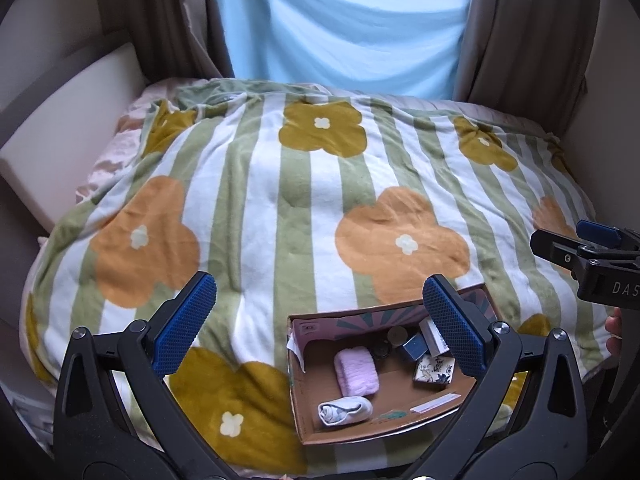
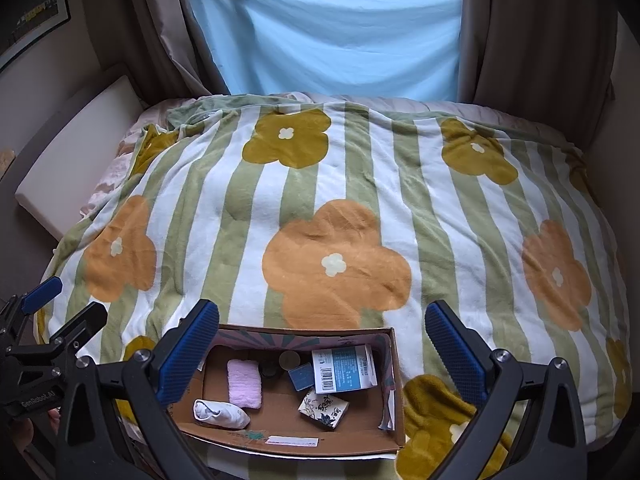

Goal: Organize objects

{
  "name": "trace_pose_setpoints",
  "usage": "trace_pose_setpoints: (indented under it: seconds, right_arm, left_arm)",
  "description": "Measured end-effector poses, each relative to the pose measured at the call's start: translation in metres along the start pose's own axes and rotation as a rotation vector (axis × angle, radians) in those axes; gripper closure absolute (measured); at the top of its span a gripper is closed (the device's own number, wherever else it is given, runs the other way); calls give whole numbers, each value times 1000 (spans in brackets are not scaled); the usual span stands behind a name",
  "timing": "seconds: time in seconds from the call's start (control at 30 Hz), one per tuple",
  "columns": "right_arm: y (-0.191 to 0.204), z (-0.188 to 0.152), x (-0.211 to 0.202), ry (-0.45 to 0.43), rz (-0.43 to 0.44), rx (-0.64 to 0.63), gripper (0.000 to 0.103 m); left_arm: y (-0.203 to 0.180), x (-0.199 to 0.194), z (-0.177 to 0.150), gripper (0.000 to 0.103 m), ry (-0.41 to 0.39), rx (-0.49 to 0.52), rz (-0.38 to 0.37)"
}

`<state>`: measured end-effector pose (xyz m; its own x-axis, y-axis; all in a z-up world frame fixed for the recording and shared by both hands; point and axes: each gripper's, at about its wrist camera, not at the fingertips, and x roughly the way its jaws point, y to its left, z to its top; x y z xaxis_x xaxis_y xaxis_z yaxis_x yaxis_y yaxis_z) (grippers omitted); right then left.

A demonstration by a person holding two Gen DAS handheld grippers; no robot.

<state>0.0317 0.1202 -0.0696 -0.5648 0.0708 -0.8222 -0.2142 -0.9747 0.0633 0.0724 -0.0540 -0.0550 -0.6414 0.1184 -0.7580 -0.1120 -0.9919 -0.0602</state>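
An open cardboard box (image 1: 304, 416) (image 2: 394, 360) sits on the near edge of the bed. Inside lie a folded pink cloth (image 1: 356, 372) (image 2: 244, 384), a rolled white sock (image 1: 344, 410) (image 2: 220, 414), a blue-and-white patterned packet (image 1: 434, 372) (image 2: 323, 407), a small dark blue box (image 1: 414, 348) (image 2: 301, 376), a blue-and-white carton (image 2: 344, 368) and a round tin (image 2: 289, 359). My left gripper (image 1: 320, 328) is open and empty above the box's left side. My right gripper (image 2: 322, 354) is open and empty above the box. It also shows in the left wrist view (image 1: 576, 248).
The bed is covered by a green-and-white striped blanket (image 1: 304, 200) (image 2: 360, 184) with large flowers. A white headboard (image 1: 60, 140) stands at the left. Brown curtains (image 2: 532, 28) and a light blue sheet (image 2: 332, 32) hang behind the bed.
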Motion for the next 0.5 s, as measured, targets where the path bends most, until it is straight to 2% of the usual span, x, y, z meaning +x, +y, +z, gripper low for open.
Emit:
trace_pose_setpoints:
  seconds: [0.23, 0.4, 0.5]
  right_arm:
    - [1, -1, -1, -3, -3, -2, 0]
    - [0, -1, -2, -1, -13, 8, 0]
    - [-2, 1, 1, 6, -21, 21, 0]
  left_arm:
    - [2, -3, 5, 0, 6, -38, -12]
    - [2, -3, 4, 0, -17, -17, -11]
    - [3, 4, 4, 0, 0, -7, -11]
